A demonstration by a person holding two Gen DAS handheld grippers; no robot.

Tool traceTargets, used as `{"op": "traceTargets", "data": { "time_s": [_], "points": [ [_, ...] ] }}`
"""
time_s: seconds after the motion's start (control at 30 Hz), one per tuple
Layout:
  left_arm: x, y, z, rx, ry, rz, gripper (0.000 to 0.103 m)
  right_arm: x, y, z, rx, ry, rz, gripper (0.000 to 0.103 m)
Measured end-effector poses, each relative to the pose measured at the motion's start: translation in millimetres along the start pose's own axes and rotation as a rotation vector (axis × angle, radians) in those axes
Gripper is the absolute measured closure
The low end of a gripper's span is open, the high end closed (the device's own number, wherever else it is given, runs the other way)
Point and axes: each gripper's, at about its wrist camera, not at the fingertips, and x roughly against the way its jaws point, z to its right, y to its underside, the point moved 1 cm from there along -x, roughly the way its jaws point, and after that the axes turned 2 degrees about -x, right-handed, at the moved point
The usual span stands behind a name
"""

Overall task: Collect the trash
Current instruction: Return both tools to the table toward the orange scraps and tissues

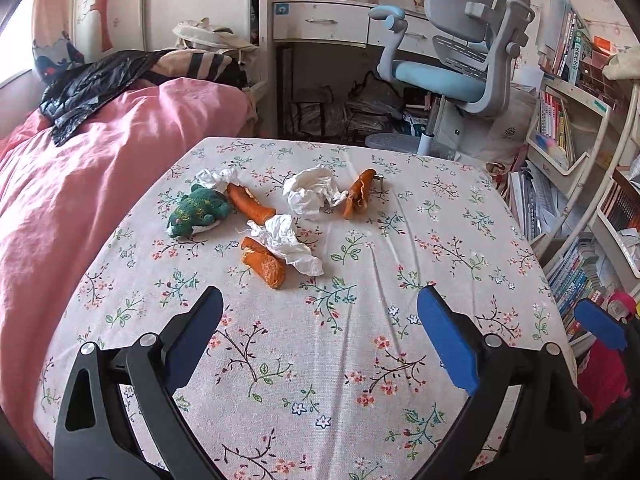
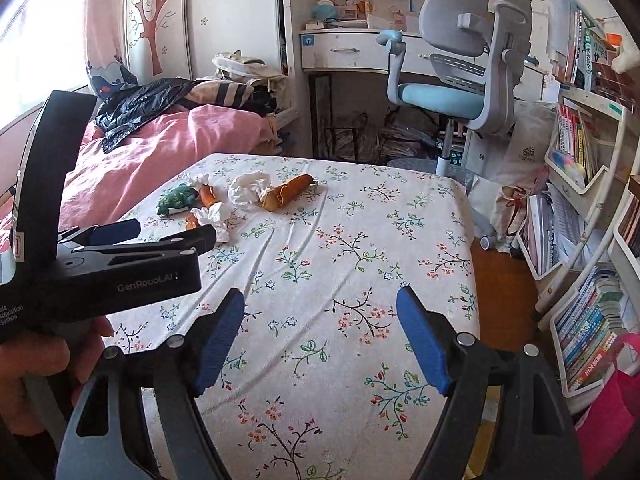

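Observation:
On the floral-cloth table (image 1: 360, 360) lie crumpled white tissues (image 1: 310, 192) (image 1: 292, 246) (image 1: 216, 178) and orange peel pieces (image 1: 264, 264) (image 1: 250, 204) (image 1: 358, 196), beside a green plush toy (image 1: 198, 212). My left gripper (image 1: 320, 300) is open and empty, hovering over the near table, short of the trash. My right gripper (image 2: 320, 304) is open and empty over the table's right part (image 2: 360, 280); its view shows the tissue (image 2: 248, 190), the peel (image 2: 286, 196), the toy (image 2: 176, 200) and the left gripper (image 2: 172, 236) at left.
A pink-covered bed (image 1: 100, 184) with a black bag (image 1: 92, 88) lies left. A grey-blue desk chair (image 1: 460, 60) and a white desk (image 1: 340, 24) stand behind the table. Bookshelves (image 1: 580, 200) fill the right. A pink bag (image 2: 612, 420) hangs at lower right.

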Motion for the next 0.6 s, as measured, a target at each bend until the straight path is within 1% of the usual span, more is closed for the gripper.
{"op": "traceTargets", "data": {
  "time_s": [0.5, 0.6],
  "points": [
    [-18, -13, -23, 0.067, -0.008, -0.024, 0.009, -22, -8, -18, 0.021, -0.036, -0.025, 0.027],
    [-22, -15, -32, 0.086, -0.033, -0.03, 0.009, -23, -7, -22, 0.03, -0.042, -0.032, 0.027]
  ]
}}
